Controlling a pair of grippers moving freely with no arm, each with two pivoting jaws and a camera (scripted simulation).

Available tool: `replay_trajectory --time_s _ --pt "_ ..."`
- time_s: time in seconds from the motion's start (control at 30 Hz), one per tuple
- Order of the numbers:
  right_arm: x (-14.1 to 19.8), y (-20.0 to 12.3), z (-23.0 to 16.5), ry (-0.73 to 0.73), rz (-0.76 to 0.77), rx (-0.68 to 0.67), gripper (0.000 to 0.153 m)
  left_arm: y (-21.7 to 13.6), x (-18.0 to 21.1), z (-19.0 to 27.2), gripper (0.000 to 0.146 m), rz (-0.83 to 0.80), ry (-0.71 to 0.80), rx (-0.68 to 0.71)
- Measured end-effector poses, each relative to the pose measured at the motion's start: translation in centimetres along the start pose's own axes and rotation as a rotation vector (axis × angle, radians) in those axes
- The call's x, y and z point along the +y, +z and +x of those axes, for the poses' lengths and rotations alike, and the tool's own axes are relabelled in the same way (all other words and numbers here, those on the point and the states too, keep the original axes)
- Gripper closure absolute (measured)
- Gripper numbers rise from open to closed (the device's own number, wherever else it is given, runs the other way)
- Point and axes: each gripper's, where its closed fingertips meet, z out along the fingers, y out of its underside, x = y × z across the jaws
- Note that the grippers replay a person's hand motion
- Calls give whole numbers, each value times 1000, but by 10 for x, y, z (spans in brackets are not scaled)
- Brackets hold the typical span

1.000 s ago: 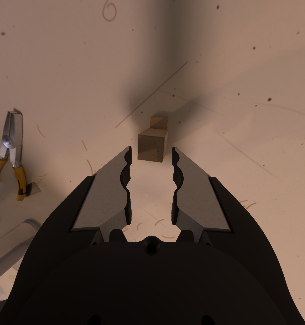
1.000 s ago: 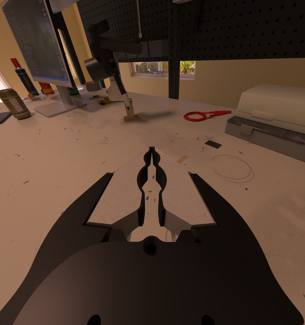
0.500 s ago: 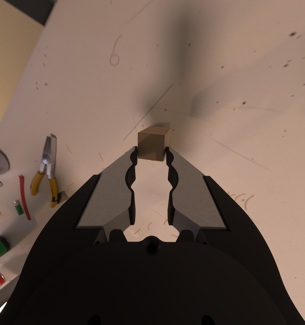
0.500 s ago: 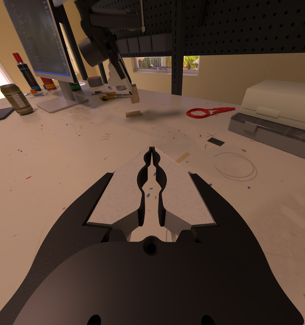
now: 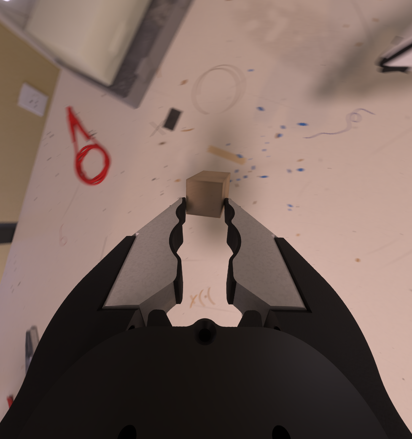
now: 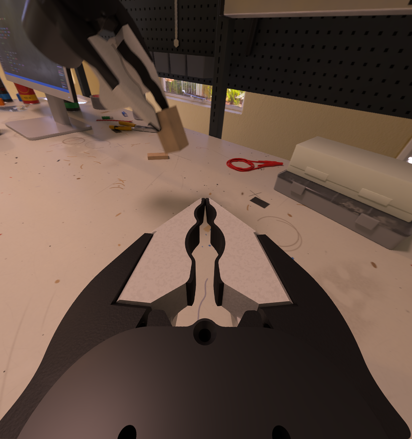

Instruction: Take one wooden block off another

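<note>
Two wooden blocks show here. One is the tall block (image 5: 206, 193) that my left tongs (image 5: 205, 204) hold; the other is a flat block (image 6: 157, 156) lying on the workbench (image 6: 57, 213), seen only from my right tongs' view. There the tall block (image 6: 171, 129) hangs tilted in the air, above the flat one and clear of it.

My left tongs (image 6: 161, 118) stand partly apart, clamped on the tall block: both fingertips (image 5: 181, 206) press its opposite sides, and the block pokes out beyond them.

My right tongs (image 6: 205, 200) are drawn together, tips all but touching, with nothing between them. They sit low over the workbench, well short of both blocks.

One red cable coil (image 6: 247, 164) lies ahead and to the right of my right tongs, one pale case (image 6: 357, 180) farther right. One monitor (image 6: 41, 73) stands far ahead on the left, with one pair of yellow-handled pliers (image 6: 128, 127) beside its foot.
</note>
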Motion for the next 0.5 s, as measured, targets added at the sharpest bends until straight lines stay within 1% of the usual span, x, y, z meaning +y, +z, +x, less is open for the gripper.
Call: replay_trajectory --time_s 0.1,0.27,0.37,0.5 --pt "-2 -6 9 -9 4 36 153 18 -11 53 114 -17 110 94" --pt "-2 -16 30 -9 1 113 153 49 -15 131 114 -66 233 246" --pt "-3 -22 43 8 11 158 153 64 -18 169 114 -74 290 315" --pt "-6 -31 59 41 42 225 153 78 -23 204 114 -83 345 392"
